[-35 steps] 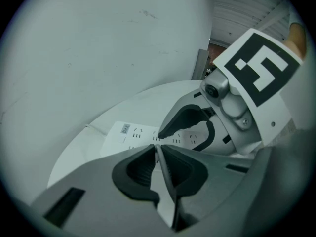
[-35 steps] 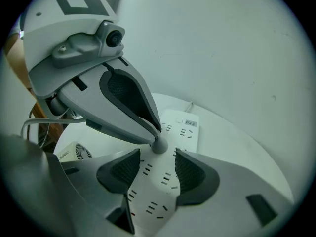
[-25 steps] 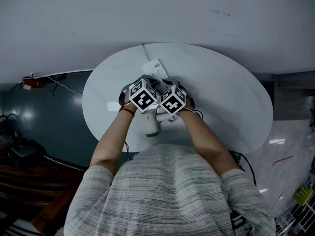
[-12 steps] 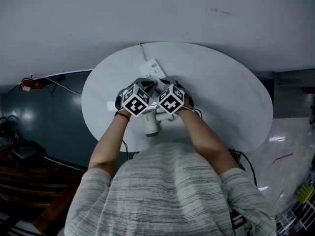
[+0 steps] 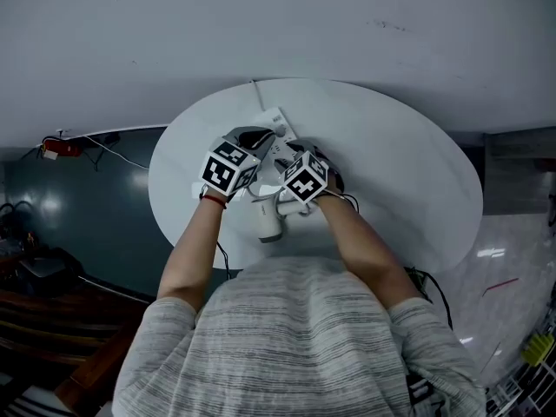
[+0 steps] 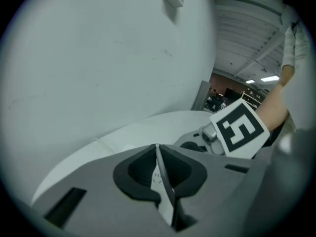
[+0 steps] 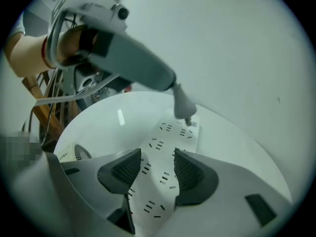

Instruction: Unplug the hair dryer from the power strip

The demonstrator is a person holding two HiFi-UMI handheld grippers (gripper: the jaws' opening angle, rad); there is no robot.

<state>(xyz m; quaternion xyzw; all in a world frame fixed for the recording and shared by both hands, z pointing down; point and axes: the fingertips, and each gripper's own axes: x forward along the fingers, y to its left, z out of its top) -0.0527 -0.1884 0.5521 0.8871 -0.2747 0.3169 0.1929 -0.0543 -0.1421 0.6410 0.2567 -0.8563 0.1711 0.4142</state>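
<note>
Right gripper view showed the left gripper [image 7: 177, 89], jaws clamped on the plug [image 7: 185, 105], newly lifted clear of the power strip [image 7: 168, 132]; the right gripper [image 7: 156, 168] held its jaws spread over it. Unplugging looked done.

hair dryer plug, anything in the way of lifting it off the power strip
Nothing visible. The left gripper is shut on the plug at the far end of the power strip, open air above. The right gripper, jaws open, stands over the strip nearer, clear of the plug.
</note>
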